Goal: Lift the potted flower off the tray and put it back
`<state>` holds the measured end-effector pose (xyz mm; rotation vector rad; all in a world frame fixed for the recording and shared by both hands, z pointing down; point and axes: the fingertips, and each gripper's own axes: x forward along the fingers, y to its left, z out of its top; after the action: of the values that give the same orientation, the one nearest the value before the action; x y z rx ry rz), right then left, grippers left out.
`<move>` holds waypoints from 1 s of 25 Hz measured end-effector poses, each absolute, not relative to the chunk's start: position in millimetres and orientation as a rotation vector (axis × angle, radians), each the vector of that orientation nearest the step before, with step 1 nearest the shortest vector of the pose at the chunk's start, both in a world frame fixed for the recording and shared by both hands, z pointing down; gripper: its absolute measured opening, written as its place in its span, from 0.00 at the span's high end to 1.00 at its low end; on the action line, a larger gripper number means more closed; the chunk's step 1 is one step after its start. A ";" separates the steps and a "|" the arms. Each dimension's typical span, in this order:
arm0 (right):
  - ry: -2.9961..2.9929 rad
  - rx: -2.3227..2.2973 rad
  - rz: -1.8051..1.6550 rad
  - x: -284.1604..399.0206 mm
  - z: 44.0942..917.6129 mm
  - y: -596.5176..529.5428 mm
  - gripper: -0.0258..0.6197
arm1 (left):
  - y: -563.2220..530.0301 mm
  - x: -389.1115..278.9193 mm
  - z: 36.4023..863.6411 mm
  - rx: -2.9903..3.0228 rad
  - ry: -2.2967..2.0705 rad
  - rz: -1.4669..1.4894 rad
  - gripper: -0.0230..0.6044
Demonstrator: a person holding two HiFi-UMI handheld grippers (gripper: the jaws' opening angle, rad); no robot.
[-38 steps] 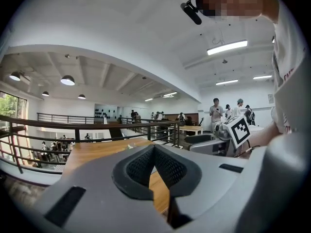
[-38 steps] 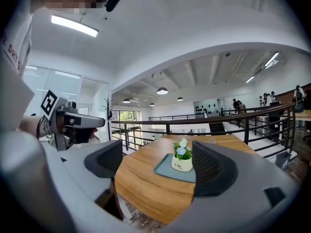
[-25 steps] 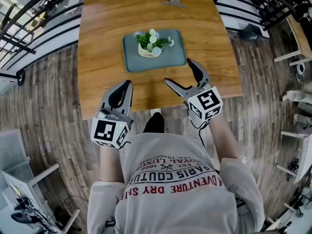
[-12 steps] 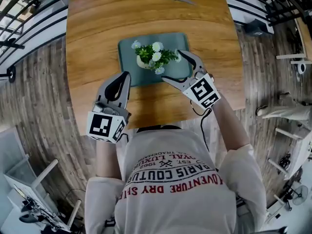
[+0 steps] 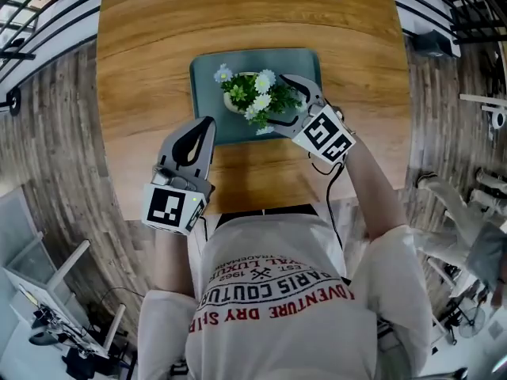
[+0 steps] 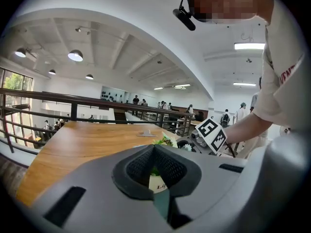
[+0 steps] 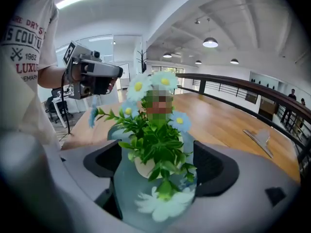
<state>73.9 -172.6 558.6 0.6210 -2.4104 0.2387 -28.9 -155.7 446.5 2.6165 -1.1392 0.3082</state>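
Head view places the left gripper [image 5: 207, 125] over the wooden surface [image 5: 135, 70], its tip at the near-left edge of the tray [image 5: 207, 121]. In the left gripper view I read its fingers [image 6: 133, 169] as closed tip to tip with nothing held. The white pot shows only through the loop between the pads.

The grey-green tray lies flat at mid-surface. The potted flower [image 5: 252, 93] stands upright on it, slightly right of the tray's centre.

The right gripper [image 5: 276, 99] reaches in from the near right, marker cube [image 5: 326, 135] trailing. In the right gripper view I read its fingers [image 7: 214, 166] as wide apart, one on each side of the potted flower [image 7: 155, 144], with the foliage and pot between them. I cannot tell whether either pad touches the pot.
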 end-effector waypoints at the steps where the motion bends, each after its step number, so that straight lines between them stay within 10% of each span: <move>1: -2.411 0.603 0.243 72.9 561.8 -174.9 0.28 | -155.7 -29.6 451.5 2.600 -1.147 0.318 0.94; 25: -2.525 0.347 0.236 41.2 593.8 -188.0 0.23 | -185.1 -26.7 489.5 2.437 -1.337 0.361 0.94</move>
<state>41.2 -188.0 593.8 0.3466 -2.5249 0.2357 -26.7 -185.1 489.5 2.4371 -1.3367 0.3613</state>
